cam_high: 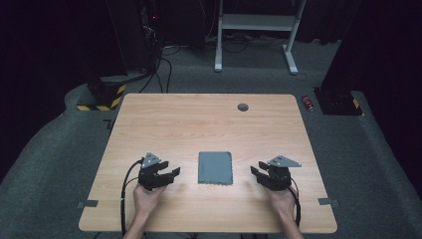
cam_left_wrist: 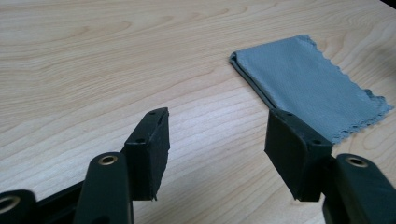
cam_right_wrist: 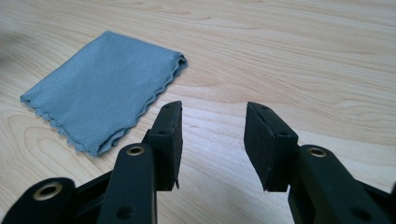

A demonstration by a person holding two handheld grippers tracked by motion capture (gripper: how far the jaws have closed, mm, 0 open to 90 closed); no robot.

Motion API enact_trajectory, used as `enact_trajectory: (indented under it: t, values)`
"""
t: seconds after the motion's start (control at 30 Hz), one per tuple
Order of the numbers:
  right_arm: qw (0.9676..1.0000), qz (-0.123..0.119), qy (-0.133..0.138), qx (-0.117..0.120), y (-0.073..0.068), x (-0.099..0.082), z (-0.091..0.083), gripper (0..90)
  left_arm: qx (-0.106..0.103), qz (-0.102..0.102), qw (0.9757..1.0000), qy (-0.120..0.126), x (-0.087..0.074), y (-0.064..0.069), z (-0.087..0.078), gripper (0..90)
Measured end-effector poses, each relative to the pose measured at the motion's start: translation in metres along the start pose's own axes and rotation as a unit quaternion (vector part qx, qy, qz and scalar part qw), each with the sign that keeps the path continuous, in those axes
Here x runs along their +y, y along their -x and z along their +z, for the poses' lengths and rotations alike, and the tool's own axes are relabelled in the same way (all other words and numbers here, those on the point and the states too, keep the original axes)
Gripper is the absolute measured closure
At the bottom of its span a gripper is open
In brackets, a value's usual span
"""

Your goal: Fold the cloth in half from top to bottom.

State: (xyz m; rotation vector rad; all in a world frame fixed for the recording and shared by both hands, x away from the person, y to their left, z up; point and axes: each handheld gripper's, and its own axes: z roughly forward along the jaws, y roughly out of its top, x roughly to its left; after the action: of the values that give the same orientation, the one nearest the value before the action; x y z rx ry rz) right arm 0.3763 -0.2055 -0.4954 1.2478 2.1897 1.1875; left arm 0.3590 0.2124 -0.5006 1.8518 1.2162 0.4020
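A folded grey cloth (cam_high: 215, 168) with zigzag edges lies flat on the wooden table (cam_high: 199, 124), near the front middle. My left gripper (cam_high: 174, 173) rests low to the cloth's left, a short gap away, jaws open and empty. In the left gripper view the cloth (cam_left_wrist: 310, 86) lies ahead to the right of my open left gripper (cam_left_wrist: 217, 149). My right gripper (cam_high: 254, 173) sits to the cloth's right, also open with nothing in it. The right gripper view shows the cloth (cam_right_wrist: 105, 86) ahead to the left of the right gripper (cam_right_wrist: 212, 140).
A small dark round cap (cam_high: 243, 107) sits in the tabletop near the far edge. Beyond the table stand a white desk frame (cam_high: 256, 30), cables on the carpet and black stands with yellow-striped bases (cam_high: 102, 97). Grey tape tabs mark the front corners (cam_high: 87, 203).
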Motion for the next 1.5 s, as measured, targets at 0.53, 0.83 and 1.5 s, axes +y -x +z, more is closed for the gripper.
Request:
enact_trajectory:
  t: [0.53, 0.83, 1.5]
  values:
    - [0.9985, 0.02, -0.02, -0.048, 0.02, -0.017, -0.004, 55.3, 0.05, -0.01, 0.9986, -0.015, -0.009, -0.018, -0.001, 40.0]
    - [0.9964, 0.031, -0.029, -0.074, 0.029, -0.027, -0.005, 54.2, 0.078, -0.015, 0.9966, -0.022, -0.016, -0.028, -0.002, 39.7]
    - [0.9934, 0.01, -0.053, -0.101, 0.027, -0.033, -0.004, 46.8, 0.116, 0.014, 0.9926, -0.033, -0.023, -0.024, 0.007, 37.3]
